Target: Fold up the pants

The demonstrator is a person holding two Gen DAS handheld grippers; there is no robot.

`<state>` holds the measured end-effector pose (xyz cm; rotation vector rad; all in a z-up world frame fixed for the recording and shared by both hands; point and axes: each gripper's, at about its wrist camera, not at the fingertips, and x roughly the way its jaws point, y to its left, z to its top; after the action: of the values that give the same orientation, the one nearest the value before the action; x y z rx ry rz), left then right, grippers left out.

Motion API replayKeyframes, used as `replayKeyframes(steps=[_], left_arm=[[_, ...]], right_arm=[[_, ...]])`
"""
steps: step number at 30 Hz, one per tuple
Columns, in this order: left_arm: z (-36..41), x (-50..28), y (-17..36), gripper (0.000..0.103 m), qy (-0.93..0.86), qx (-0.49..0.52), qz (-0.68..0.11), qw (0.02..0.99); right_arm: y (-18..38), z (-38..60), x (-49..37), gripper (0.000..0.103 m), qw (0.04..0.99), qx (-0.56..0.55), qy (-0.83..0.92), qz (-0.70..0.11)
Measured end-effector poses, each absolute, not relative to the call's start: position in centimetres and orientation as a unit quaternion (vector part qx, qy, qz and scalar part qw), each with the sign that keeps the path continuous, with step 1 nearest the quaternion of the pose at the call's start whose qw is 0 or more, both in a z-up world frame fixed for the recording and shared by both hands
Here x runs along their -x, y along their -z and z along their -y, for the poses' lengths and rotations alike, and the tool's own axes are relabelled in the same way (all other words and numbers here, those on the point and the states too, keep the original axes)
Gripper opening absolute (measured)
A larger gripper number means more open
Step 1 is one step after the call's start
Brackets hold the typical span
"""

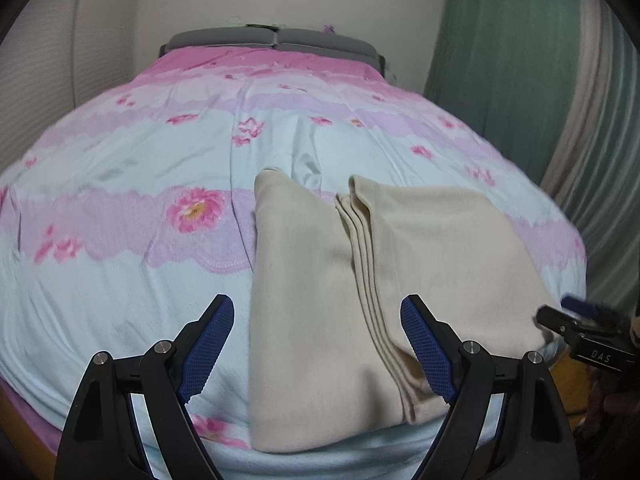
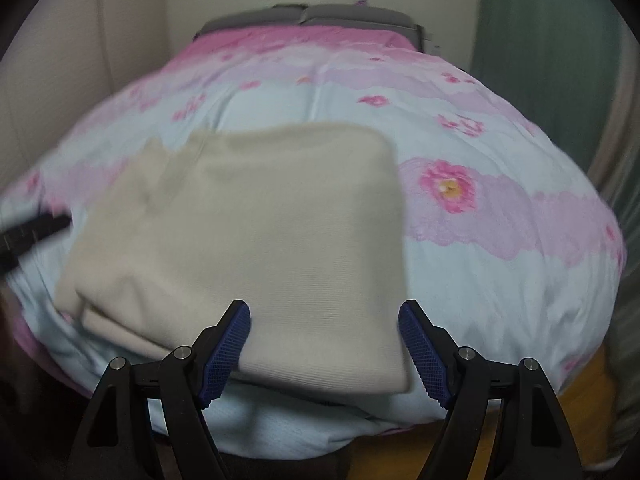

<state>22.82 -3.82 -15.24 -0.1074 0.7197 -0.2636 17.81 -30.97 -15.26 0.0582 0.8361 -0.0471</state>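
The beige pants [image 1: 360, 300] lie folded into a thick stack on the bed's near edge; they also show in the right wrist view [image 2: 256, 240]. My left gripper [image 1: 318, 344] is open and empty, hovering just above the near left part of the pants. My right gripper [image 2: 324, 348] is open and empty, above the pants' near right corner. The right gripper also shows at the right edge of the left wrist view [image 1: 580, 320], and the left gripper as a dark blur at the left edge of the right wrist view [image 2: 32, 232].
The bed carries a light blue and pink floral cover [image 1: 140, 208]. Grey pillows [image 1: 276, 38] lie at the far end. A green curtain [image 1: 500, 60] hangs at the right. The wooden bed frame [image 2: 560, 400] shows below the cover at the near right.
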Motion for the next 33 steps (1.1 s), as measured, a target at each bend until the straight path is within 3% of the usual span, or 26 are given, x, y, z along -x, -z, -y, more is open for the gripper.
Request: replayKeyframes(steps=[3,8,13,17,25,29,31,33], left_arm=[[3.7,-22.9,16.1,0.088,0.119,0.073,-0.343,0.929],[3.7,-23.9,18.1,0.088,0.123,0.107,-0.374,0.913],[3.7,-24.7,19.4,0.088,0.106,0.098,-0.388,0.910],[3.2,-25.4,20.7,0.088,0.097,0.104,-0.407,0.902],[4.3,-25.3,22.1,0.089,0.135,0.131,-0.419,0.888],[3.9,-25.9,22.9,0.089,0.140,0.151,-0.427,0.881],[4.3,-25.8,22.8,0.085,0.138,0.139,-0.422,0.885],[4.8,-25.6,22.6,0.058,0.138,0.115,-0.417,0.891]], right_arm=[[15.5,32.6,-17.8,0.092,0.912,-0.059,0.042,-0.405],[18.7,37.0,-19.0,0.092,0.881,-0.239,-0.010,-0.408],[21.2,38.4,-20.2,0.096,0.855,-0.320,-0.050,-0.404],[22.5,38.6,-21.2,0.102,0.845,-0.339,-0.064,-0.409],[23.3,37.4,-23.1,0.102,0.809,-0.372,-0.162,-0.425],[24.4,35.7,-24.7,0.103,0.802,-0.333,-0.179,-0.463],[25.8,36.3,-25.6,0.103,0.783,-0.376,-0.190,-0.457],[26.0,36.5,-25.9,0.102,0.776,-0.393,-0.193,-0.455]])
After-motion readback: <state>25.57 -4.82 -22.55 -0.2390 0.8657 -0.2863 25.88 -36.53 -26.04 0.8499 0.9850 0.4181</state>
